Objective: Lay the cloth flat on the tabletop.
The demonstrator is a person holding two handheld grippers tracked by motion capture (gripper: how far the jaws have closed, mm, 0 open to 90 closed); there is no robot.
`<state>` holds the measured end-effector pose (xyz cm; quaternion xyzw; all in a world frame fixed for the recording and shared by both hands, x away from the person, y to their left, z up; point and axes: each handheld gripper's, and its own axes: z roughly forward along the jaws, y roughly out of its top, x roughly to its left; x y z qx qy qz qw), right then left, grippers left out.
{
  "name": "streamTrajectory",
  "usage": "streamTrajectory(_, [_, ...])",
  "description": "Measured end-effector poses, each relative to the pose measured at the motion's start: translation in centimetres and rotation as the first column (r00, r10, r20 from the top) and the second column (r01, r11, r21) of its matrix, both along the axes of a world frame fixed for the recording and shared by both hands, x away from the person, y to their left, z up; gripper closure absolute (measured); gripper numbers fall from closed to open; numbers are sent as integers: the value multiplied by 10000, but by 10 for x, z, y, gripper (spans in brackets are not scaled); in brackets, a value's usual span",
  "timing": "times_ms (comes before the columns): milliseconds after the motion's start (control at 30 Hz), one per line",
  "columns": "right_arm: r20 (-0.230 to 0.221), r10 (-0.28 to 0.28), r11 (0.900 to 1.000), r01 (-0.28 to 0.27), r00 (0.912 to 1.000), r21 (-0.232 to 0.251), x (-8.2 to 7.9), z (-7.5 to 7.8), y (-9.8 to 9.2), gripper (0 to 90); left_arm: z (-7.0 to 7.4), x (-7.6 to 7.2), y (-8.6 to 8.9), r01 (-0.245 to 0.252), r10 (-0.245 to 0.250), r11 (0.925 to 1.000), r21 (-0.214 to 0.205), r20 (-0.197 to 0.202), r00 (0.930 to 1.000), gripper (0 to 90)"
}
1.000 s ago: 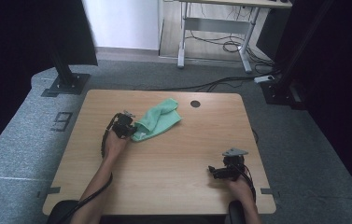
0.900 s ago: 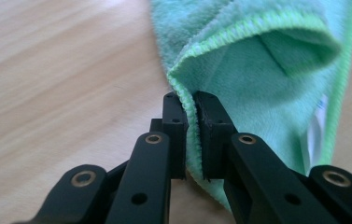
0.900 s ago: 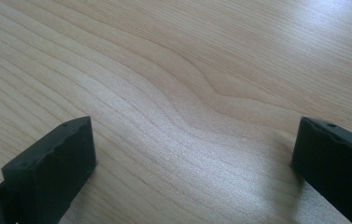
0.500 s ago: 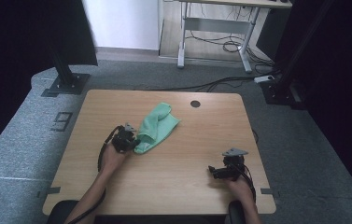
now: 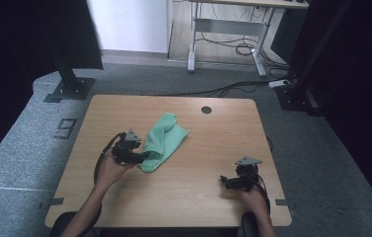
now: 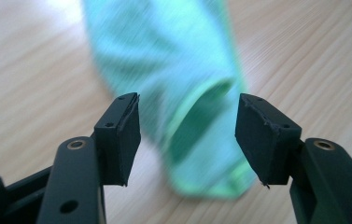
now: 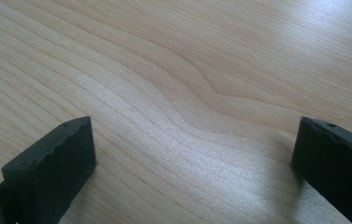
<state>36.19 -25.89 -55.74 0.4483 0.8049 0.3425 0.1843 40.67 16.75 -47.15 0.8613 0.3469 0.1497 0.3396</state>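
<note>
Now, left gripper (image 5: pixel 144 157): jaws just opened, cloth (image 5: pixel 164 140) seemingly loose between them, frame centre.
Right gripper (image 5: pixel 224 180): wide, lower right.
Surface (image 5: pixel 213 143): cable hole (image 5: pixel 206 109) beyond.

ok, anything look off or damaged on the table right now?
Nothing damaged or spilled. The green cloth lies loosely folded and skewed to the table edges, its near end open in a loop. The left tongs have just been opening and stand apart from the cloth. The right tongs are open over bare wood.
</note>
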Motion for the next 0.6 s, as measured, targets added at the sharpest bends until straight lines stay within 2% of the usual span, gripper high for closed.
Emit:
streamTrajectory(100, [1,2,10000,-2,10000,0,0,0,0,0,-1,8,-22,426,-426,9990,136,-9,9991,409])
streamTrajectory(200, [3,3,10000,-3,10000,1,0,0,0,0,-10,19,-43,690,-682,9967,437,-208,9975,422])
streamTrajectory(267, [4,1,10000,-1,10000,1,0,0,0,0,-20,27,-55,721,-691,9942,794,-398,9968,448])
streamTrajectory(400, [2,3,10000,-3,10000,1,0,0,0,0,-37,37,-60,455,-342,9899,1341,-856,9957,558])
streamTrajectory(433, [1,2,10000,-2,10000,2,0,0,0,0,-41,39,-59,319,-187,9896,1401,-949,9953,612])
streamTrajectory(467, [1,1,10000,-1,10000,4,0,0,0,0,-43,41,-57,270,-119,9901,1381,-1088,9940,734])
streamTrajectory(500, [1,1,10000,-1,10000,4,0,0,0,0,-45,42,-54,199,-49,9914,1294,-1151,9933,734])
streamTrajectory(567, [1,-1,10000,1,10000,5,0,0,0,0,-42,42,-47,35,73,9954,960,-1118,9937,841])
streamTrajectory(600, [0,1,10000,-1,10000,4,0,0,0,0,-38,42,-43,-114,195,9967,809,-994,9949,859])
